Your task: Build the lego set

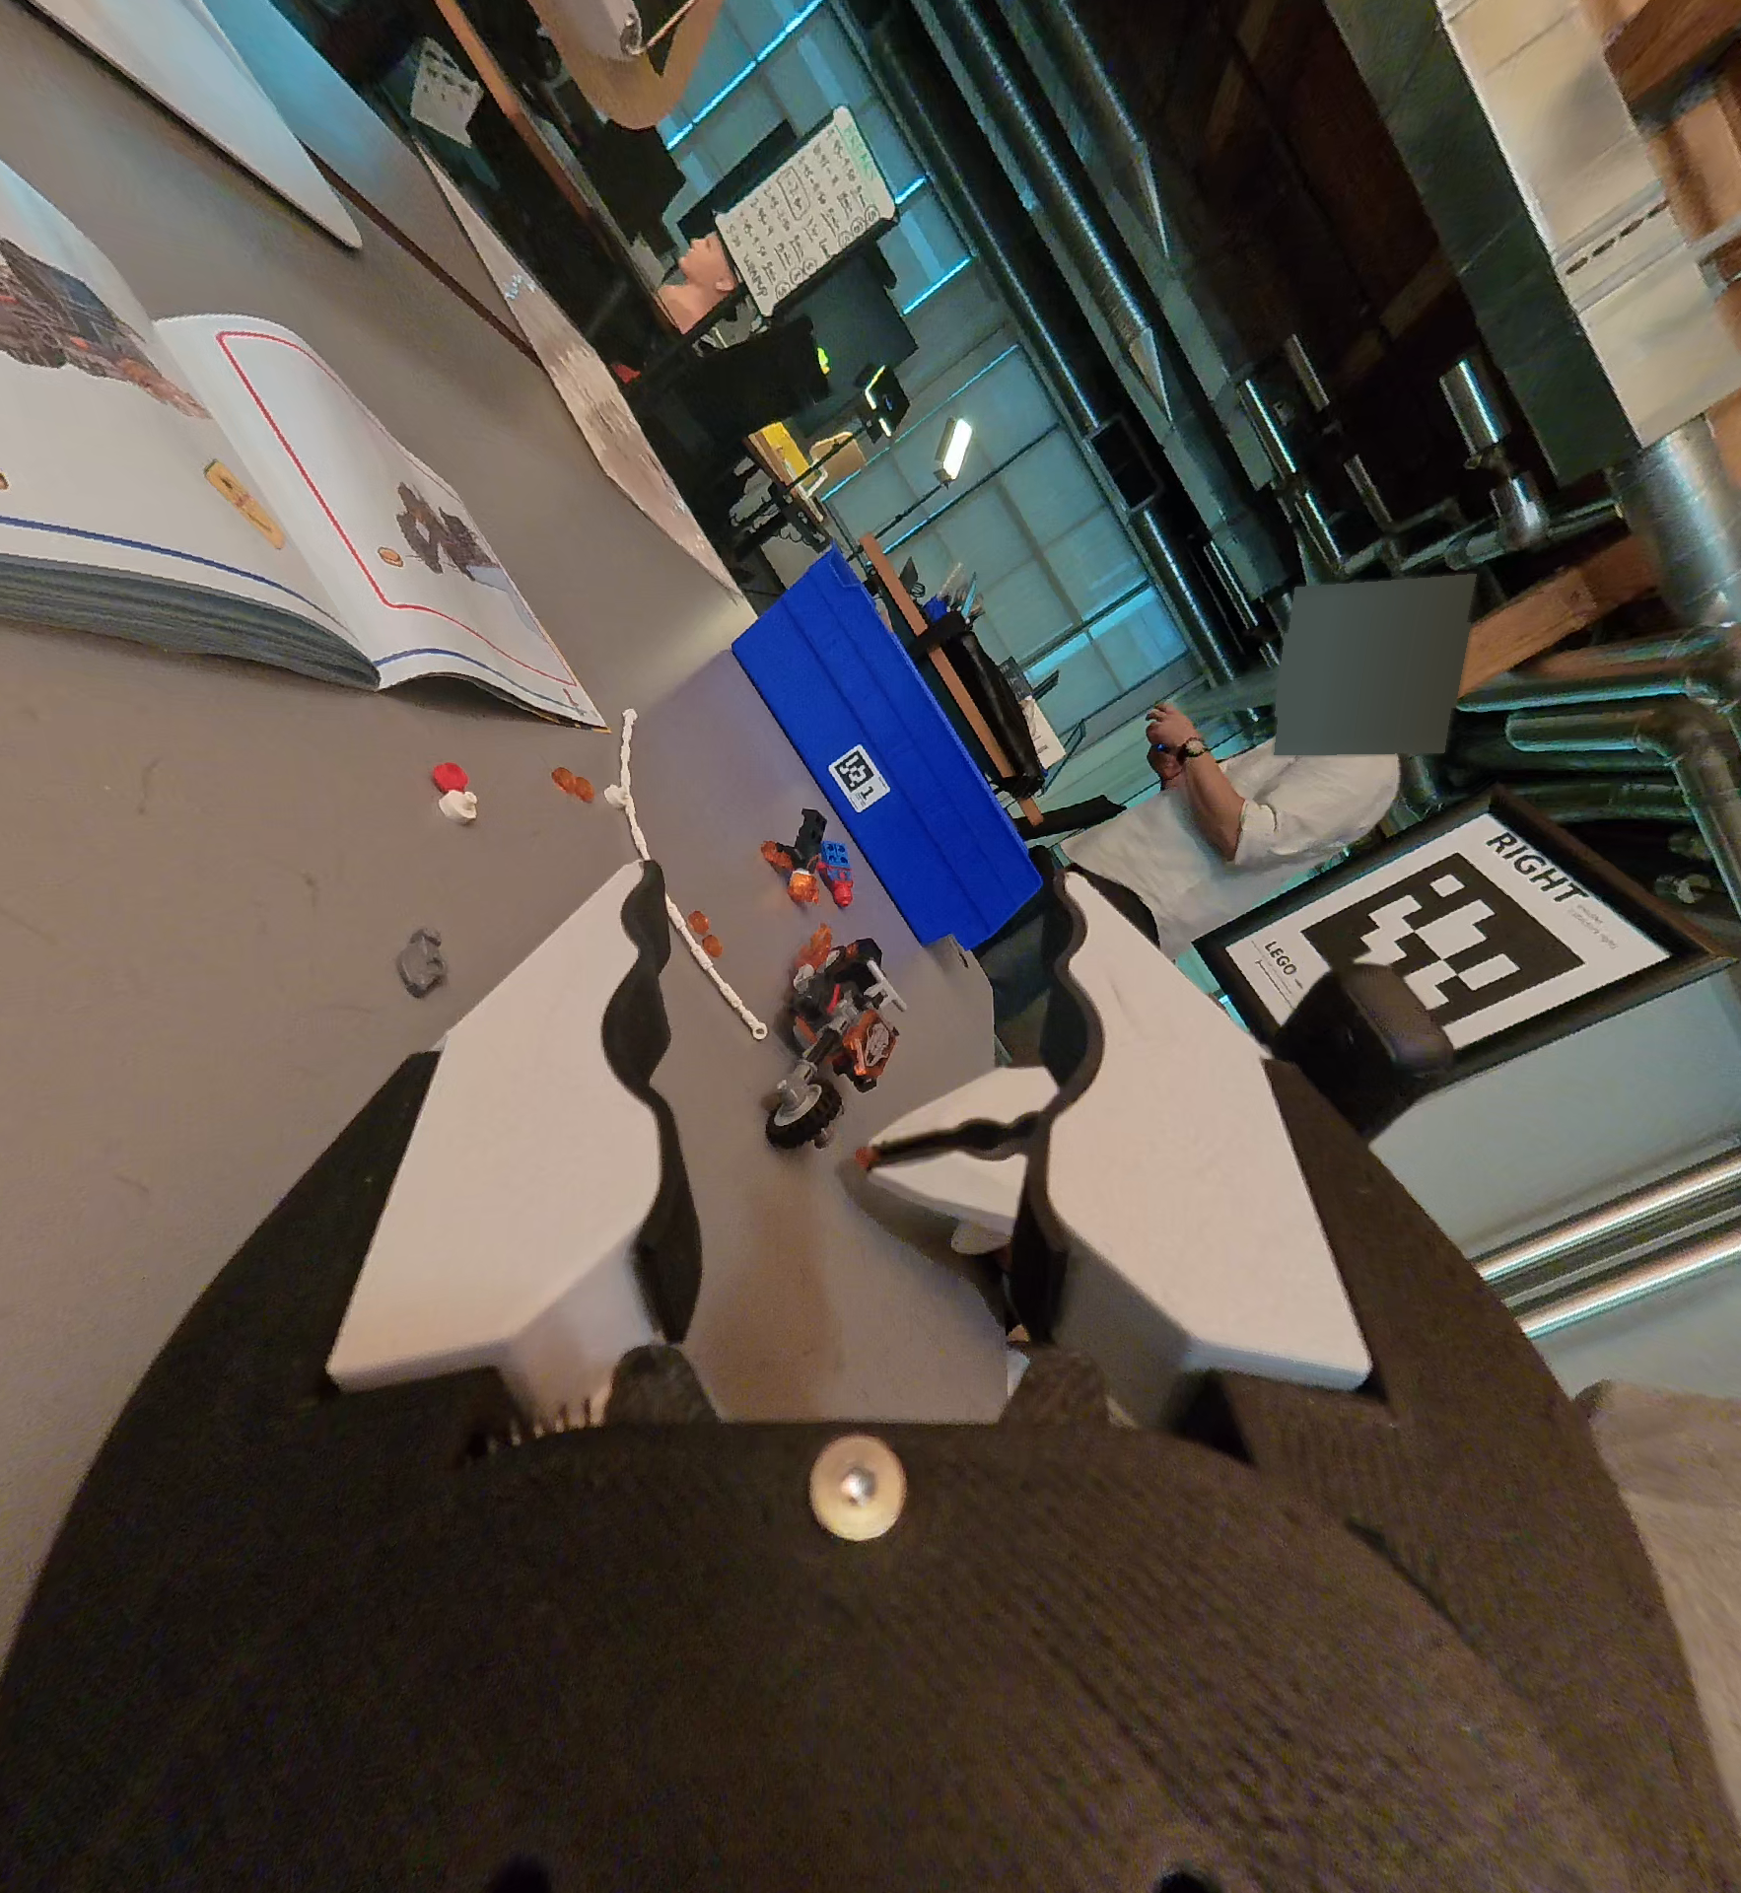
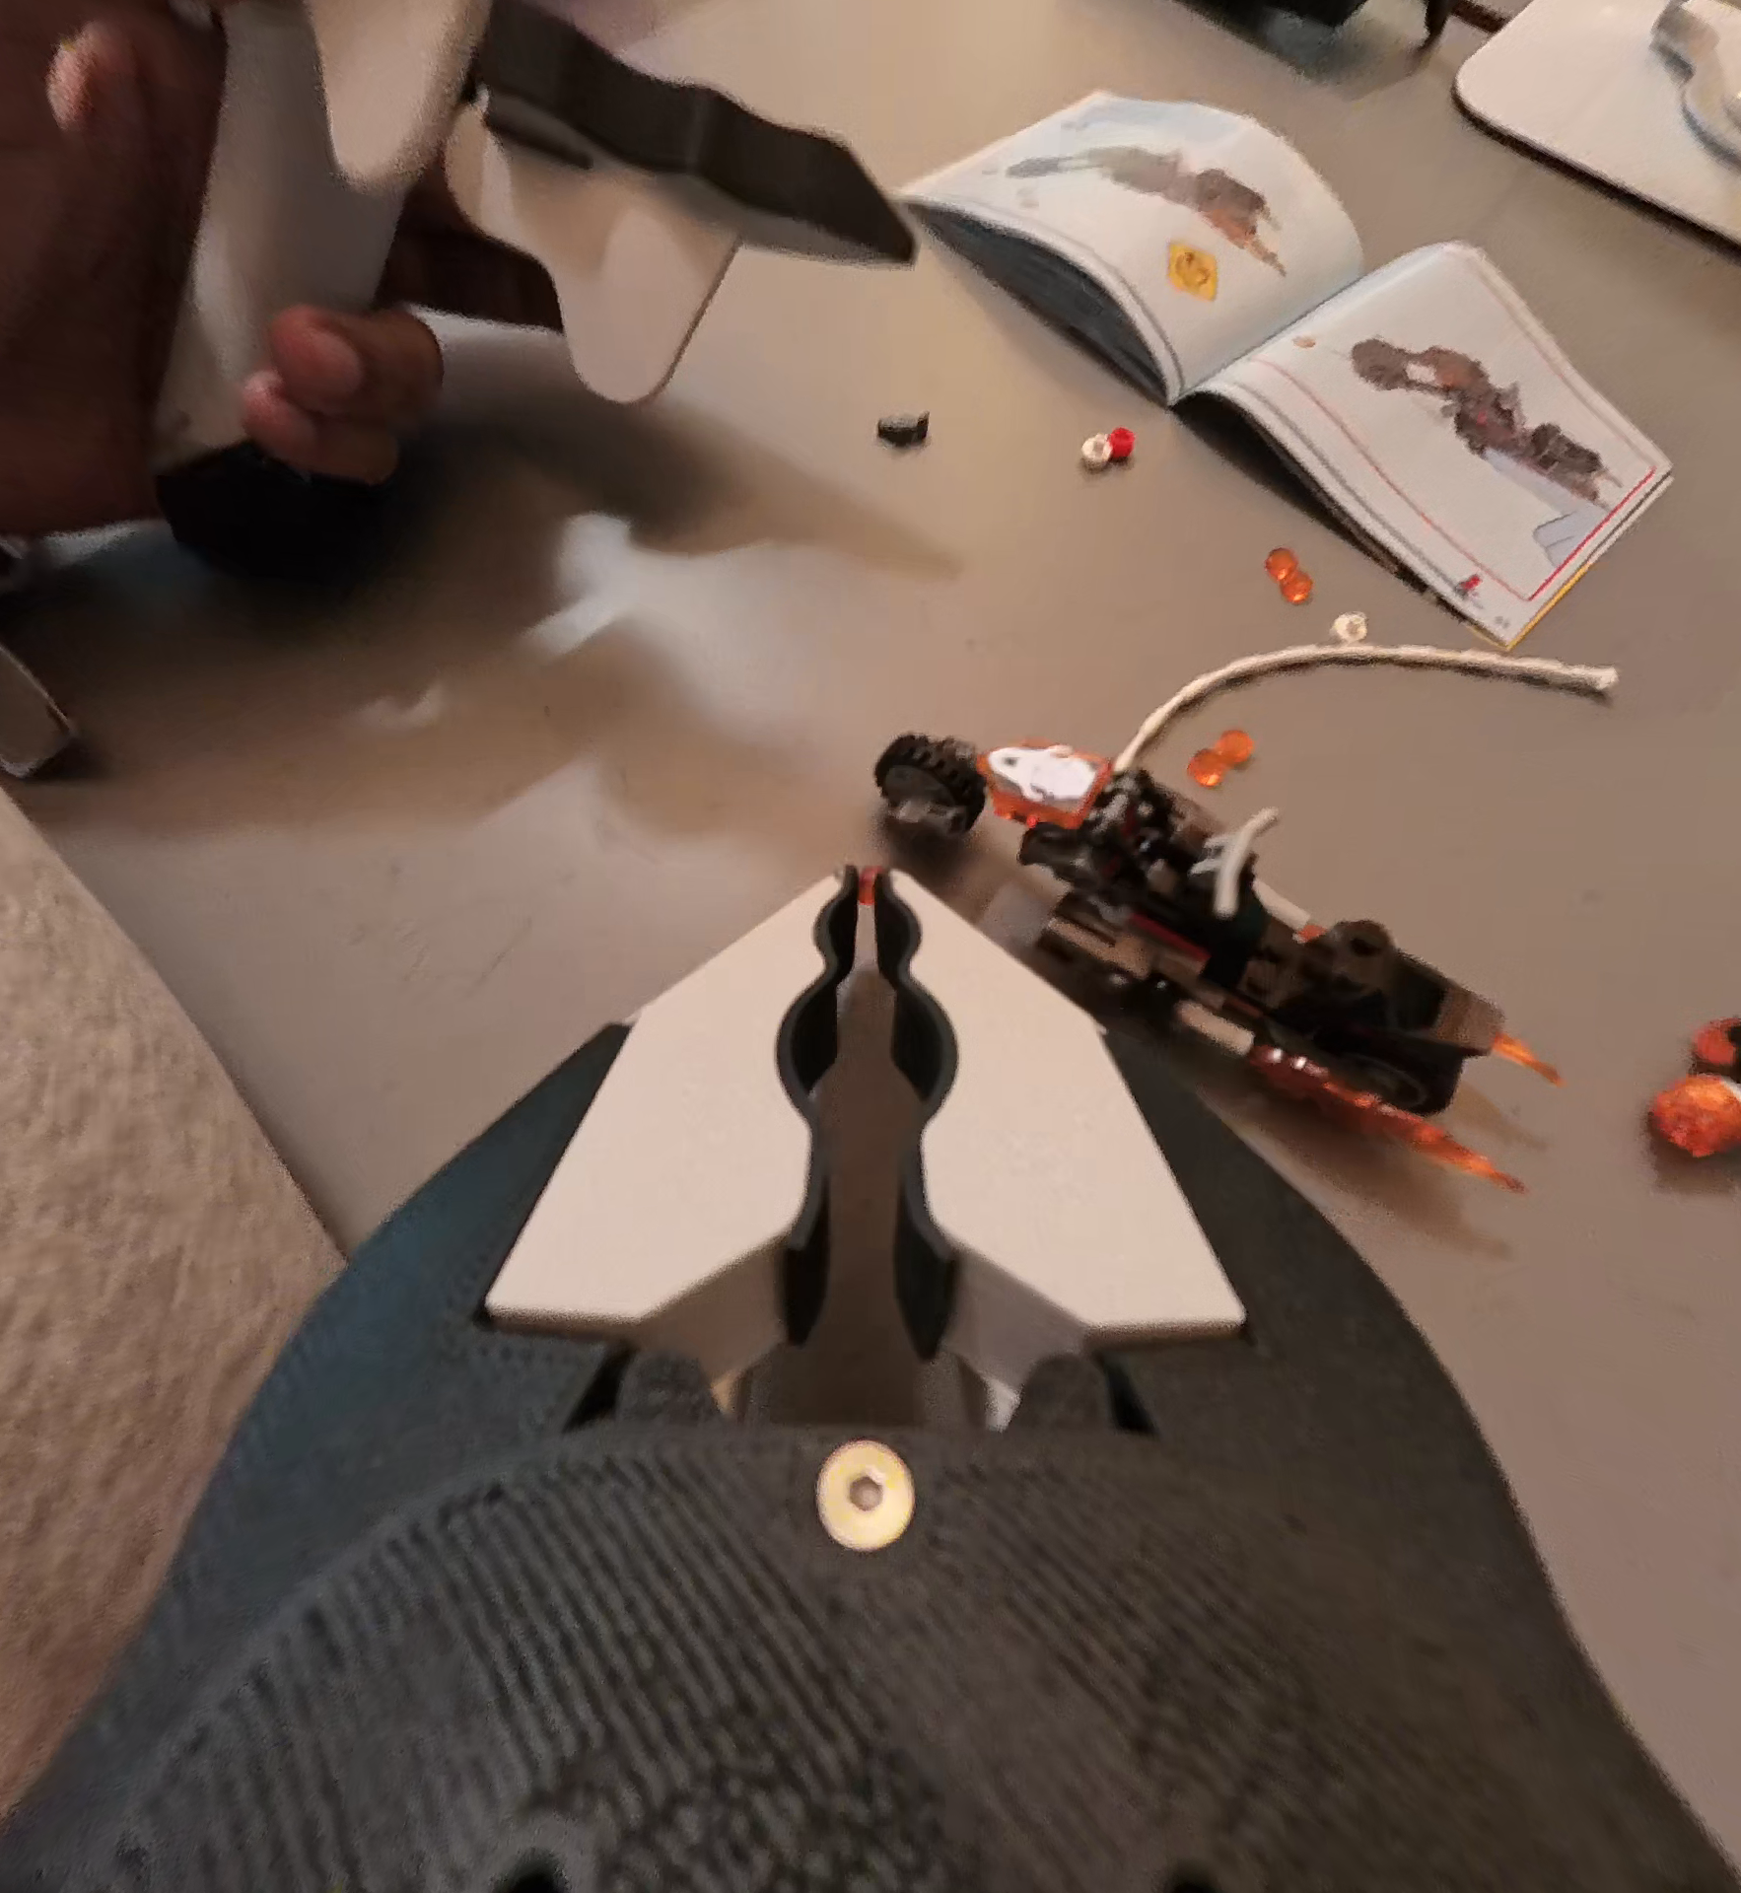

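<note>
Right tool (image 2: 868, 883) pressed nearly together, pinching a small orange piece (image 2: 868, 887) at its tips, above the grey desk (image 2: 539, 922). Left tool (image 1: 851, 901) spread wide, nothing between its fingers, held off the desk. Bike (image 2: 1225, 922) lies on the desk just right of the right tool's tips, front wheel (image 2: 930, 775) towards the left tool. White chain (image 2: 1358, 666) curves behind it. Open booklet (image 2: 1358, 338) farther back. Blue bin (image 1: 877, 758) beyond the bike.
</note>
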Demonstrator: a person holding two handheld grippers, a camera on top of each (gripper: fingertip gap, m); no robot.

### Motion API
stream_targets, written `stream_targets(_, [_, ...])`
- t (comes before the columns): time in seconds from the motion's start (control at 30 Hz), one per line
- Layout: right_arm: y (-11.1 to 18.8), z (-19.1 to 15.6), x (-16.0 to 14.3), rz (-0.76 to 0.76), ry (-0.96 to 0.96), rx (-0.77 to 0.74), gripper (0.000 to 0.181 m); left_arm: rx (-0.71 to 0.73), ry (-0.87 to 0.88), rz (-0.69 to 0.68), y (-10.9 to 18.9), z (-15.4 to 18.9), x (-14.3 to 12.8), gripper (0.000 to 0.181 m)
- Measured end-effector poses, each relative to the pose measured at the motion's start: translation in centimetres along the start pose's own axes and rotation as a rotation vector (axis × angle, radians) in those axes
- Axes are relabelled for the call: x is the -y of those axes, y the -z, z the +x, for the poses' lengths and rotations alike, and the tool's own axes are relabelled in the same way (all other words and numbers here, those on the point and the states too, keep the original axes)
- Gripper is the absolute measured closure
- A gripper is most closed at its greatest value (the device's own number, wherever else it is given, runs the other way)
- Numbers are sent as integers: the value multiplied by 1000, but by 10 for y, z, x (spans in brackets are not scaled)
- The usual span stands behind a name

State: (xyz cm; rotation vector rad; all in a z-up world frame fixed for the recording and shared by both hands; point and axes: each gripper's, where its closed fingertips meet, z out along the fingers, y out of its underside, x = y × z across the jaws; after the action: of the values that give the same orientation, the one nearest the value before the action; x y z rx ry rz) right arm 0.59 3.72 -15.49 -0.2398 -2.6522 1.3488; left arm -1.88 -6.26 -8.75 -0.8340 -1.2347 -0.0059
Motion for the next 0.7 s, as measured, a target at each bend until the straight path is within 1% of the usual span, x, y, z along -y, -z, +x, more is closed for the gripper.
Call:
stream_targets(0.1, [4, 1, -14, -44, 20, -67, 180, 3, -1, 4, 1, 0, 1, 110])
stream_targets(0.17, [11, 12, -21, -34, 33, -152, 180, 0, 1, 6, 1, 0, 1, 109])
stream_targets(0.23, [17, 21, -19, 1, 5, -193, 180, -3, 3, 1, 0, 0, 0, 109])
stream_targets(0.37, [18, 29, -17, 13, -78, -200, 180, 4, -1, -10, -1, -1, -2, 109])
stream_targets(0.5, [13, 24, -11, 24, -146, -178, 180, 10, -4, -9, -1, -1, -2, 109])
stream_targets(0.57, [11, 21, -9, 25, -152, -178, 180, 12, -7, -14, -2, -2, -3, 109])
stream_targets(0.7, [8, 18, -11, 4, -99, -203, 180, 11, -5, -18, -2, -2, -4, 109])
